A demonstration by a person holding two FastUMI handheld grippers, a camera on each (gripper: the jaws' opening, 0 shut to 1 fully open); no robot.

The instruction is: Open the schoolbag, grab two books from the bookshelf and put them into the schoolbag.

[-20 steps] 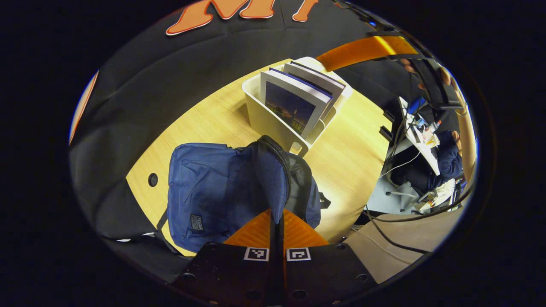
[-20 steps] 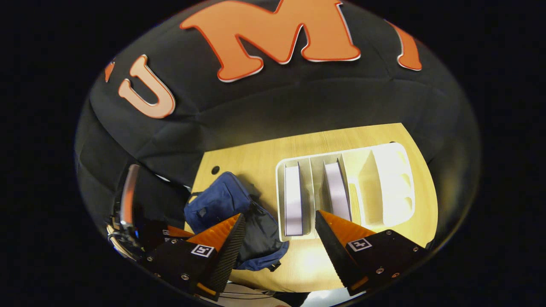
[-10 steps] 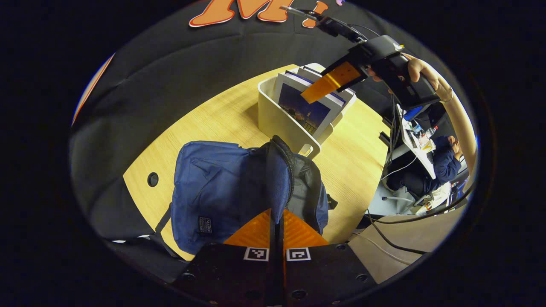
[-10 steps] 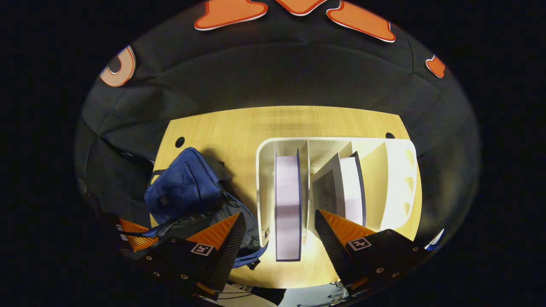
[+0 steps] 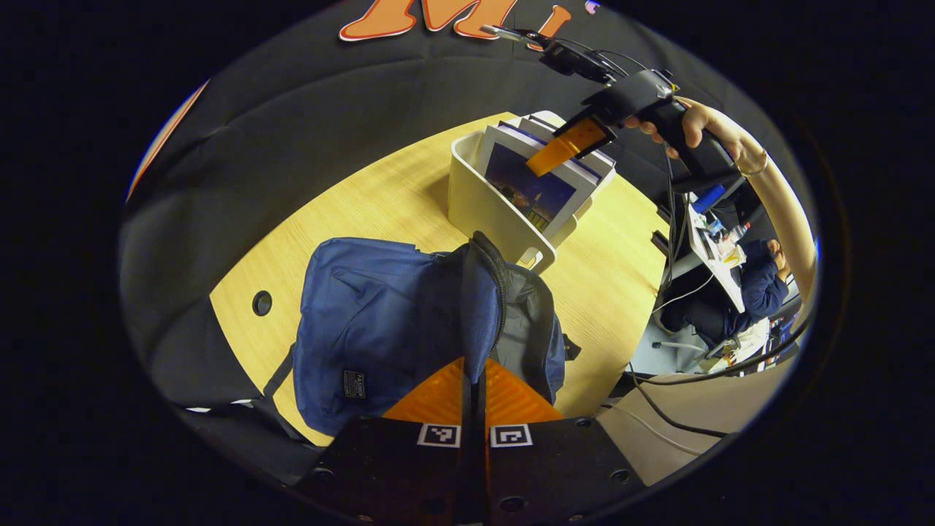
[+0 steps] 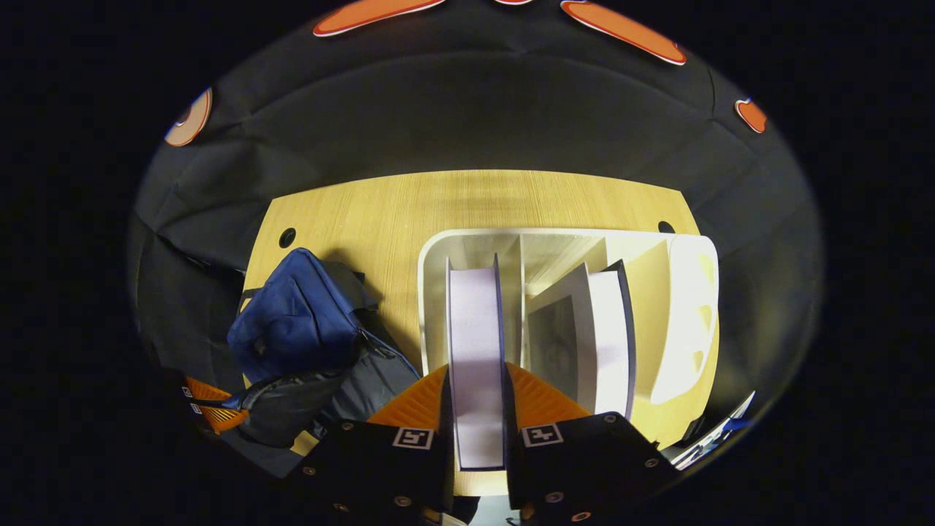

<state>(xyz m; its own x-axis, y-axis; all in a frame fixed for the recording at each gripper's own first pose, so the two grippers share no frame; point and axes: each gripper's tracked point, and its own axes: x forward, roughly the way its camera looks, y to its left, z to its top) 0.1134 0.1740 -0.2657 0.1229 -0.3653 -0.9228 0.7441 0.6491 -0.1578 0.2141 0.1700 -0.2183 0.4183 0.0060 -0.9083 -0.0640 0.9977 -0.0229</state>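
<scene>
**Right gripper closes on first book**

Since half a second ago, the right gripper (image 6: 476, 409) has come down over the white bookshelf (image 6: 687, 307) and its fingers, then spread wide, now press both covers of the book (image 6: 475, 343) standing upright in the bookshelf's compartment nearest the schoolbag. A second book (image 6: 610, 336) leans tilted in the next compartment along. The blue schoolbag (image 5: 387, 321) lies on the wooden surface (image 5: 365, 212) just beside the bookshelf, on its handle end. The left gripper (image 5: 473, 391) is clamped together on the schoolbag's zippered edge, holding that edge raised. In the left gripper view, a person's hand (image 5: 690, 128) holds the right gripper above the bookshelf.
</scene>
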